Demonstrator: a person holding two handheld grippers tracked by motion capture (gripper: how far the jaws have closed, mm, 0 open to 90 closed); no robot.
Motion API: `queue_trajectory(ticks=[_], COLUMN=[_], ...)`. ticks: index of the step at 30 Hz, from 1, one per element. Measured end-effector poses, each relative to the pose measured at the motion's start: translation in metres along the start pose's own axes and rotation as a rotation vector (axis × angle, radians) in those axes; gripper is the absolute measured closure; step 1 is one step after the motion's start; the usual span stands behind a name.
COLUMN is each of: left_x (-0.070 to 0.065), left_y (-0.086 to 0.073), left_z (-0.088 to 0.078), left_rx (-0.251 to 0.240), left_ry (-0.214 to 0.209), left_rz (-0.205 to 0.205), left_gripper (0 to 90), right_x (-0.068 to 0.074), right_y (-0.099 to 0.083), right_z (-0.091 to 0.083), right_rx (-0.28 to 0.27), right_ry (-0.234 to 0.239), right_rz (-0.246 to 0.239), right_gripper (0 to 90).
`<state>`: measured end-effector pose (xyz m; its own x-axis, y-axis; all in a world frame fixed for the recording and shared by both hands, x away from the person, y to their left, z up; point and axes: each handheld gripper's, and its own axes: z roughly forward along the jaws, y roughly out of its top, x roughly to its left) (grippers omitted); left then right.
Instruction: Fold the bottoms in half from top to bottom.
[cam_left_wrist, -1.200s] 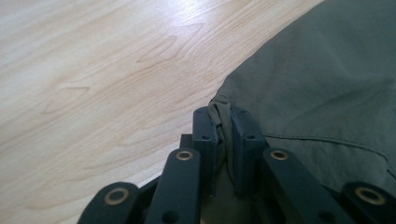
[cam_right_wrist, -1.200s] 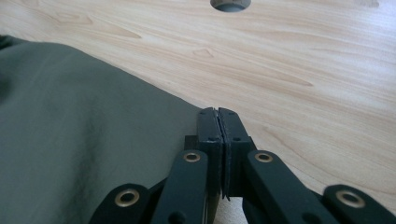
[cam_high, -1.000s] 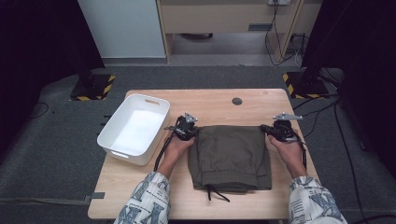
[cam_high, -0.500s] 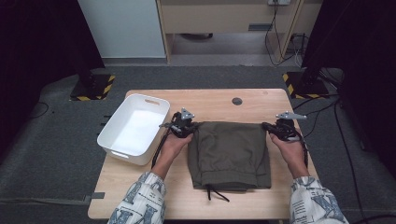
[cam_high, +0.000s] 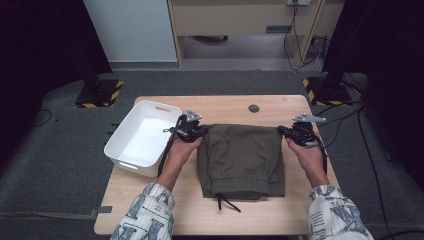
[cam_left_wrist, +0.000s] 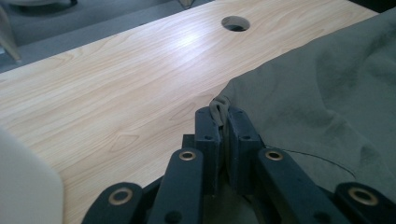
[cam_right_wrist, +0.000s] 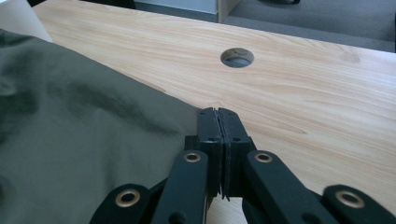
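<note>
Between both claws (cam_high: 192, 131), olive garment (cam_high: 242, 160)

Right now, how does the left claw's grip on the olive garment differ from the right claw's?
The left claw pinches a bunched fold of the olive garment that pokes up between its jaws; the right claw shows jaws pressed flat together at the cloth's edge. The left sits beside the white bin, the right over bare table. Both are shut on far corners.

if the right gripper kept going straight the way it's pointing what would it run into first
Probably nothing soon: the right gripper, shut on a corner of the olive garment, points across bare table, and the cable hole lies almost straight ahead. Depth is unclear.
</note>
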<state>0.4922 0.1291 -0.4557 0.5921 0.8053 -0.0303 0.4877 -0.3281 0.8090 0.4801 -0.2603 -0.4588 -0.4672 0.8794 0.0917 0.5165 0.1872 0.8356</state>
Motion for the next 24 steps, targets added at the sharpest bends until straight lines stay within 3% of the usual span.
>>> queue_trajectory(ticks=[5,13,17,21,24], left_x=[0.006,0.016,0.017,0.016,0.008], left_y=[0.005,0.036,0.051,0.057,0.055], left_z=[0.002,0.007,0.007,0.0,-0.01], left_rx=[0.005,-0.019,-0.015,-0.063,-0.081], left_ry=[0.011,0.009,0.015,0.003,0.016], left_rz=[-0.002,-0.03,0.019,-0.007,0.046], left_gripper=[83.9,84.0,84.5,84.5,84.3], right_x=[0.006,-0.006,-0.009,-0.006,-0.001], right_y=[0.009,0.029,0.039,0.051,0.052], right_z=[0.006,0.023,0.023,0.015,0.001], right_rx=[-0.002,0.02,0.006,-0.035,-0.08], right_ry=[-0.009,-0.037,-0.04,-0.037,-0.026], right_rz=[-0.015,0.0,0.017,0.008,0.003], right_gripper=[89.2,89.2,89.2,89.2,89.1])
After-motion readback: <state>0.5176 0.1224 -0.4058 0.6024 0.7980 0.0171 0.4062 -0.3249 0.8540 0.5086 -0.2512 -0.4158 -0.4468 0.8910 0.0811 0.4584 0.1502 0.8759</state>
